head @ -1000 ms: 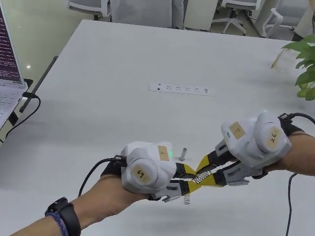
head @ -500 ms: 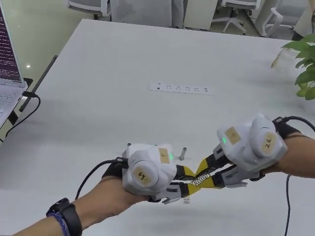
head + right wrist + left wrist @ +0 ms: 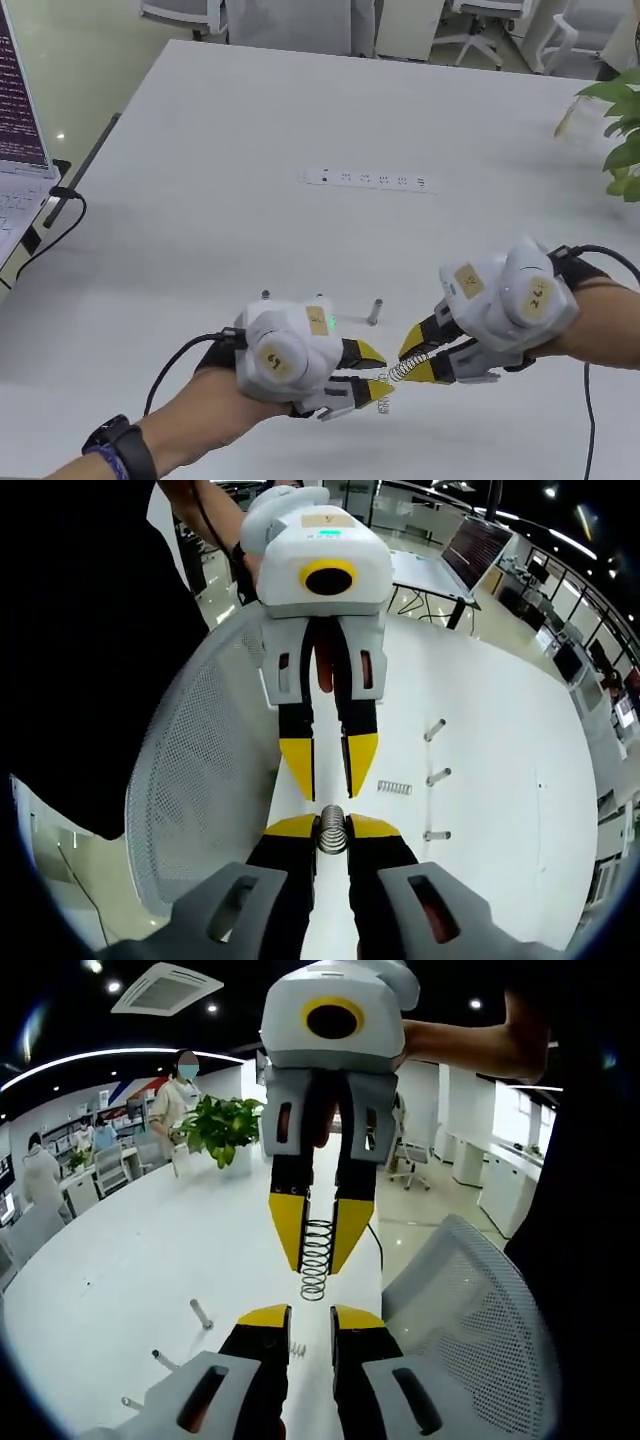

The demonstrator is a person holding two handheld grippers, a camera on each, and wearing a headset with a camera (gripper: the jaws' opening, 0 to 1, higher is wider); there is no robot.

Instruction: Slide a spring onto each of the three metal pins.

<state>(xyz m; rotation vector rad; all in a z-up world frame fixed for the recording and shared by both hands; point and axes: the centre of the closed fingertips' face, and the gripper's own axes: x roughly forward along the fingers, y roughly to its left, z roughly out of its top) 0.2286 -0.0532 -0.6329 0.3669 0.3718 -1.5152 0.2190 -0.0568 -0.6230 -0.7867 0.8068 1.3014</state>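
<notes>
- The right gripper [image 3: 410,360] is clamped on a spring [image 3: 316,1258]. It pinches across the coils near one end, and the rest of the coil juts out past its tips.
- The left gripper [image 3: 329,768] faces it tip to tip. Its jaws are a narrow gap apart with nothing between them.
- The two meet in the air on the person's side of the strip [image 3: 365,180], well apart from it. The spring's free end points at the left gripper's tips.
- A loose spring [image 3: 394,787] lies on the table [image 3: 200,200], farther from the strip than the held one and near it.
- Three pins [image 3: 437,776] stand between the strip and the grippers, nearer the grippers. All look bare, so I judge that no spring is on yet.
- The spring looks light, thin-wired and soft. A hard squeeze across the coils could flatten it or pop it out sideways, so a gentle pinch should do.
- The best hold, I judge, is near one end, leaving the open far end free to go over a pin's tip. Jaws at mid-coil would meet the pin early.
- The pins look slim and stiff, but I cannot tell whether they are fixed. A sideways knock might tip one, so the spring should go on along the pin's axis.
</notes>
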